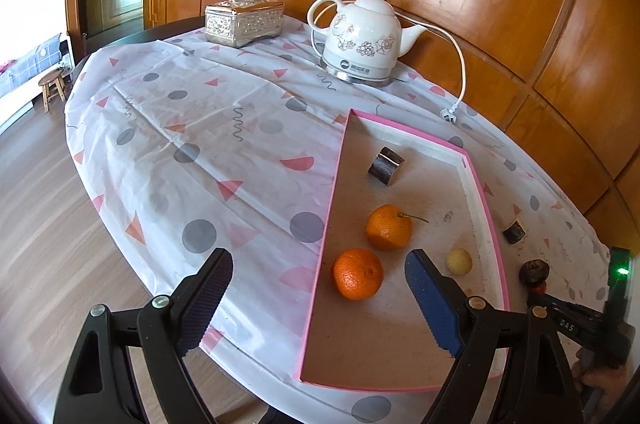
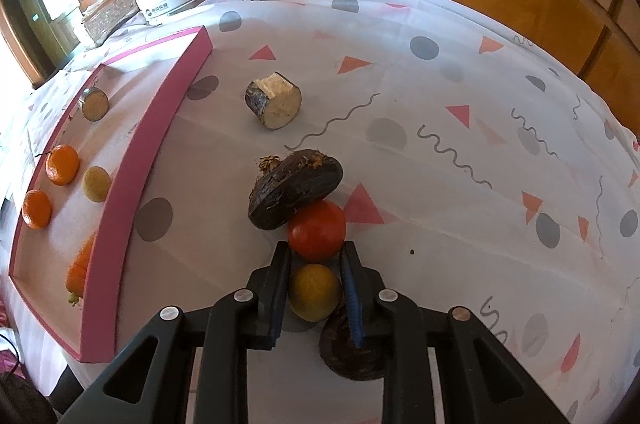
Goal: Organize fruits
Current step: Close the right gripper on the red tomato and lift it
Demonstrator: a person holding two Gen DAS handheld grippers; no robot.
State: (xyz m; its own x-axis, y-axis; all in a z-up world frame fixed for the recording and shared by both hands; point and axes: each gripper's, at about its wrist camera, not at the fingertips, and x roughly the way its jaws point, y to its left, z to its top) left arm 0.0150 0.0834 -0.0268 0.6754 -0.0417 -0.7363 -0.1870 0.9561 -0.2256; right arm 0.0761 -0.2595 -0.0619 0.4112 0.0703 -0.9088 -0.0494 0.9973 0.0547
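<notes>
on the patterned tablecloth, the right gripper seemingly clamps a yellow fruit; the left gripper gapes above the pink tray.

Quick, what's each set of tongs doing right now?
Left tongs: open, holding nothing, over the edge of the pink tray.
Right tongs: closed around the yellow fruit on the tablecloth.

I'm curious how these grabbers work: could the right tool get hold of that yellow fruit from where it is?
Probably yes. The right tool already has its fingers on either side of the yellow fruit; whether they are touching it is unclear. The tomato sits just ahead, touching it.
</notes>
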